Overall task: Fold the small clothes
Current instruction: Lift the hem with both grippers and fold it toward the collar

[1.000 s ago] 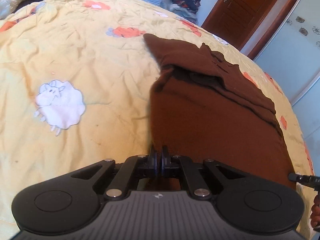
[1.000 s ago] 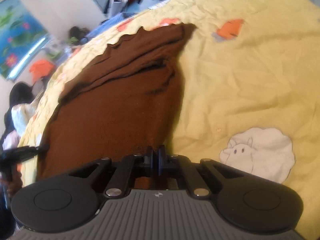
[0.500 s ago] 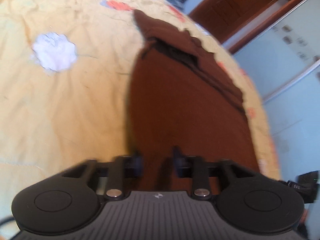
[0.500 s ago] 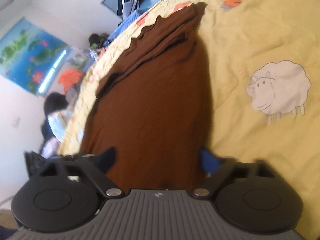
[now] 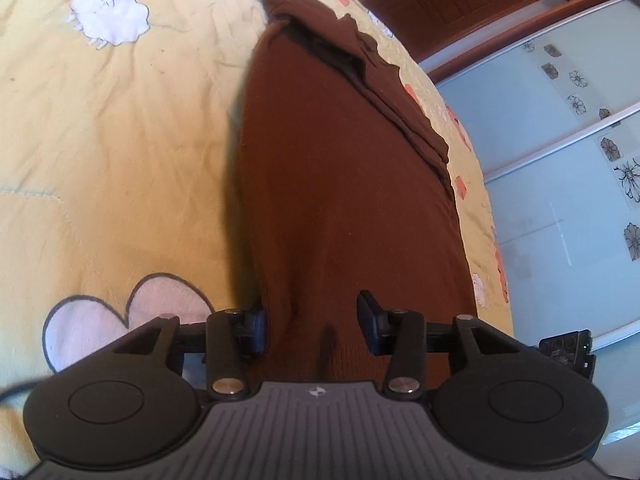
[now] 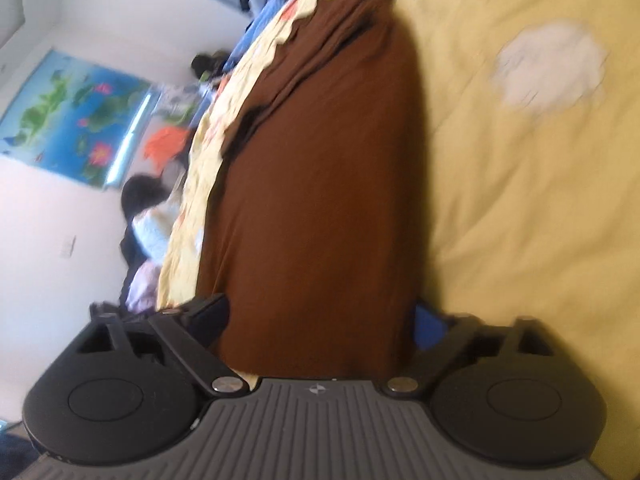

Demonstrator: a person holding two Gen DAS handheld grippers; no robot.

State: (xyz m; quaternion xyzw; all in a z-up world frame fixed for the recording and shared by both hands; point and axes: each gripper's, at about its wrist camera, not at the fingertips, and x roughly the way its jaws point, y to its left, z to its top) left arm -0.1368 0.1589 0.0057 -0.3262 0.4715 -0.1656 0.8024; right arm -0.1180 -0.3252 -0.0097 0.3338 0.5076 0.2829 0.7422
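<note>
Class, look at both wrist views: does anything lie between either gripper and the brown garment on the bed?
Nothing visible does. The brown garment lies directly between the just-opened jaws of the left gripper and the right gripper, on the yellow bedspread.

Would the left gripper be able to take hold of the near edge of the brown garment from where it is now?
Probably yes: the left gripper has just been opening, and the brown garment lies flat between its fingers with nothing in the way.

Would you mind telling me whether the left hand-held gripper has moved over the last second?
Yes. The left hand-held gripper has swung right: the sheep print slid up-left. Its jaws have just been opening, astride the brown garment.
</note>
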